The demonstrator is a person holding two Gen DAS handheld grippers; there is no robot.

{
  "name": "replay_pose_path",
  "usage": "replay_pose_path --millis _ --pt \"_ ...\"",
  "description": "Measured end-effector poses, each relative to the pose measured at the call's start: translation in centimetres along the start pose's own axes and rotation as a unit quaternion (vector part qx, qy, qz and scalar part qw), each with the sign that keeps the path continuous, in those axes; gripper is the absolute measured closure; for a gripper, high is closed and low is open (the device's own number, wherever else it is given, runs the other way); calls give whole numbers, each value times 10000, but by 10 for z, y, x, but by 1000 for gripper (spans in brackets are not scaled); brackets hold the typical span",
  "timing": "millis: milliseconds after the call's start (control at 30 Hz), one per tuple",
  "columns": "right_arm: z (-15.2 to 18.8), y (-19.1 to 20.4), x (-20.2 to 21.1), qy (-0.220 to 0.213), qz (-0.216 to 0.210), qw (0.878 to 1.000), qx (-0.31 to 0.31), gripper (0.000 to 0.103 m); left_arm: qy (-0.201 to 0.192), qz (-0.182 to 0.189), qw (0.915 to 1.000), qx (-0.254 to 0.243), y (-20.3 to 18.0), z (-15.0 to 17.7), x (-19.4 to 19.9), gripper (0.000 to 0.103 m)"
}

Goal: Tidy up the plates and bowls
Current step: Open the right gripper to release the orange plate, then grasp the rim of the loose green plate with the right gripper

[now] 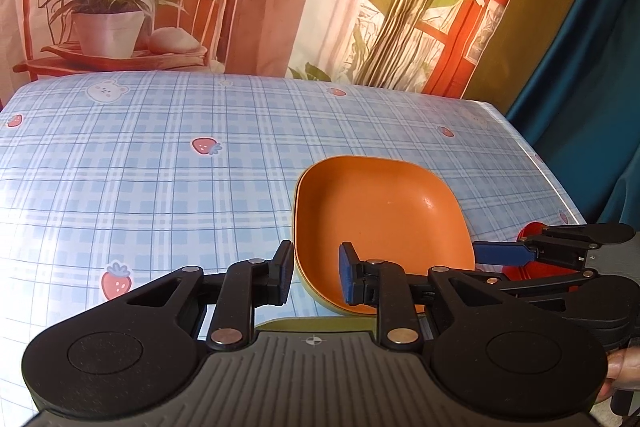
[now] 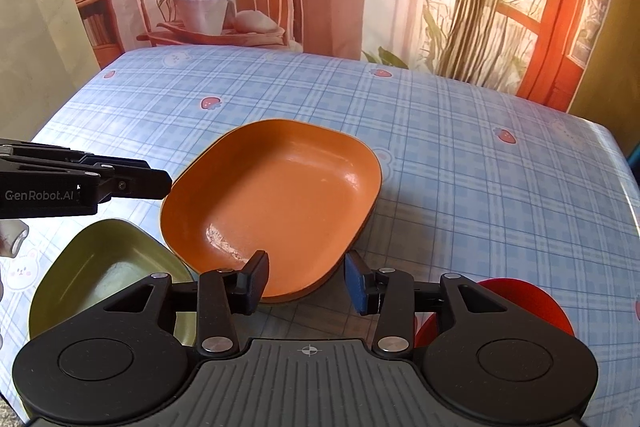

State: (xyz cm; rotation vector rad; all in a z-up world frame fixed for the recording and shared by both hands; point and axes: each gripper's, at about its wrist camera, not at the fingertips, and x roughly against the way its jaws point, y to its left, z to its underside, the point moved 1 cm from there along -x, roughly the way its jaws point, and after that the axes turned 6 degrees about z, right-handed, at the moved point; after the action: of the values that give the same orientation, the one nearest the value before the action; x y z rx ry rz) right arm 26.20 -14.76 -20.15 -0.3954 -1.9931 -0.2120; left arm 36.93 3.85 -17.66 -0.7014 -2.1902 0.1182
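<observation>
- Left wrist view: the left gripper (image 1: 314, 273) straddles the near-left rim of the orange plate (image 1: 384, 215), one finger outside the rim and the other over the plate's inside. The jaws stand apart with the rim between them, and I see no squeeze yet, so I judge this the moment of taking hold.
- Same view: the orange plate lies on the checked tablecloth (image 1: 160, 167), and a thin olive edge below its rim suggests another dish under it, though the view is too low to be sure.
- Same view: the right gripper (image 1: 504, 253) reaches in at the plate's right side, with a red dish (image 1: 530, 229) just behind it.
- Right wrist view: the right gripper (image 2: 306, 281) also stands open, its jaws either side of the plate's (image 2: 276, 195) near rim, one over the inside and one outside.
- Same view: a green bowl (image 2: 100, 271) sits just left of the plate, touching or slightly under its edge, and a red plate (image 2: 532, 303) lies to the plate's right, partly hidden by the gripper body.
- Same view: the left gripper (image 2: 160, 181) meets the plate's left rim.
- Next move, as I judge it: close both on the rim together and lift level, clearing the green bowl so it is not dragged.
</observation>
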Motion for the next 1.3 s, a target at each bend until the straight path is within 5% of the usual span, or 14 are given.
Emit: replay_pose_path --millis 600,1033,1300 --pt "46 25 31 -24 -745 9971 -152 64 -209 -448 9979 427 22 40 56 77" --pt "61 55 35 47 -1076 9938 261 62 -148 -420 9911 1258 32 76 64 76" --pt "67 54 33 120 -1154 9931 190 63 -139 -401 9911 1265 26 90 73 76"
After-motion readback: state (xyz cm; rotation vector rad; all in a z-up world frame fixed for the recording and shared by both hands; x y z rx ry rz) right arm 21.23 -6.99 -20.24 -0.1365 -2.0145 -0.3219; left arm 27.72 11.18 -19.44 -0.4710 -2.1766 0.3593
